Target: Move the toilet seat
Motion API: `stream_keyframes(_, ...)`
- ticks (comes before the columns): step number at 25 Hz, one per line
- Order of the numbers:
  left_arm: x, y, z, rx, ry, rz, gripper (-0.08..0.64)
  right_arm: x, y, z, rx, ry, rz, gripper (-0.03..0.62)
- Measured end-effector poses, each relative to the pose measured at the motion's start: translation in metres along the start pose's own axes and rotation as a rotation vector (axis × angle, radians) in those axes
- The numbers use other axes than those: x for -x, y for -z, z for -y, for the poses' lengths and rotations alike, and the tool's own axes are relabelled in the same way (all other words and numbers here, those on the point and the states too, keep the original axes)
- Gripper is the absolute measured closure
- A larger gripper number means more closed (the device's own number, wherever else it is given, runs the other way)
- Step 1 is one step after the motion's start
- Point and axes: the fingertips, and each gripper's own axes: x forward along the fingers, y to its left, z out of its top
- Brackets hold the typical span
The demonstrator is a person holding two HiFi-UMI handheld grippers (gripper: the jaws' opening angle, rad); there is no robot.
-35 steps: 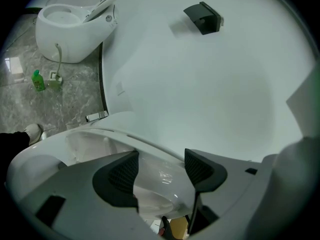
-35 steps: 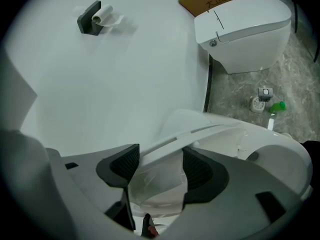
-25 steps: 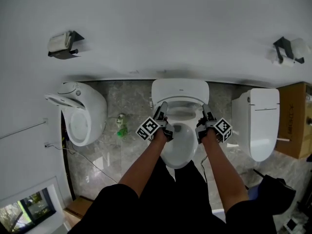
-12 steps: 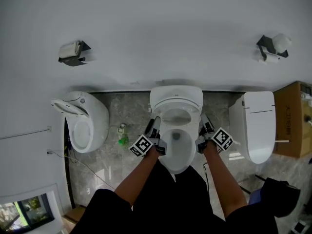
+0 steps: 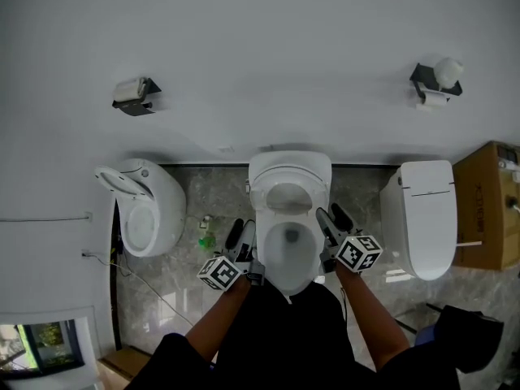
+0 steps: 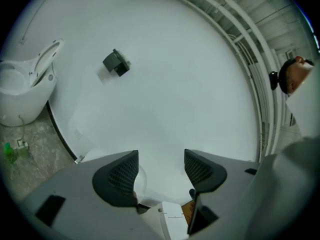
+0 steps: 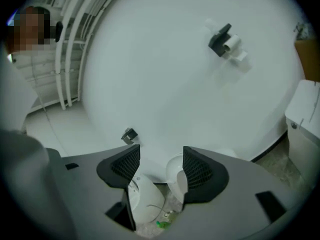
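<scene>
The white middle toilet (image 5: 288, 254) stands against the wall, and its seat (image 5: 290, 195) looks raised at the back against the lid, with the bowl uncovered. My left gripper (image 5: 240, 236) hangs just left of the bowl and apart from it; in the left gripper view the left gripper (image 6: 160, 164) is open, with only bare wall between the jaws. My right gripper (image 5: 331, 216) is by the bowl's right side. In the right gripper view the right gripper (image 7: 161, 161) is open too and holds nothing.
Another toilet (image 5: 142, 210) with its seat up stands at the left, and a closed one (image 5: 426, 214) at the right beside a cardboard box (image 5: 487, 205). Paper holders (image 5: 134, 94) (image 5: 435, 78) hang on the wall. A green bottle (image 5: 205, 238) and a cable lie on the floor.
Both grippers have drawn back from the sides of the seat toward the person, the left one also swinging outward. The head view has pulled back and shows more wall.
</scene>
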Motion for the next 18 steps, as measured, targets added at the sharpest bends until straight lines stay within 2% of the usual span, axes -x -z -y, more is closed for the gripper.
stream_keyframes(2,0.009,-0.004,0.025,-0.064,0.024,0.016,0.267,0.008,-0.005,-0.020,0.089,-0.040,-0.010,0.313)
stream_keyframes(4,0.016,-0.002,0.048,-0.169,0.045,-0.001,0.265,0.016,-0.007,-0.040,0.150,-0.078,-0.012,0.313)
stream_keyframes(7,0.025,0.025,0.076,-0.423,0.090,-0.121,0.293,0.033,-0.003,-0.075,0.262,-0.130,-0.017,0.313)
stream_keyframes(8,0.027,0.034,0.080,-0.477,0.103,-0.158,0.319,0.039,-0.001,-0.089,0.313,-0.147,-0.018,0.313)
stream_keyframes(10,0.032,0.043,0.084,-0.508,0.104,-0.190,0.396,0.049,0.000,-0.116,0.396,-0.172,-0.012,0.313)
stream_keyframes(12,0.037,0.042,0.085,-0.490,0.101,-0.185,0.485,0.057,0.001,-0.136,0.436,-0.187,-0.002,0.313)
stream_keyframes(15,0.058,0.036,0.091,-0.468,0.139,-0.160,0.540,0.071,0.011,-0.155,0.465,-0.192,0.023,0.313)
stream_keyframes(18,0.091,0.032,0.100,-0.466,0.198,-0.164,0.545,0.086,0.029,-0.181,0.529,-0.174,0.031,0.313)
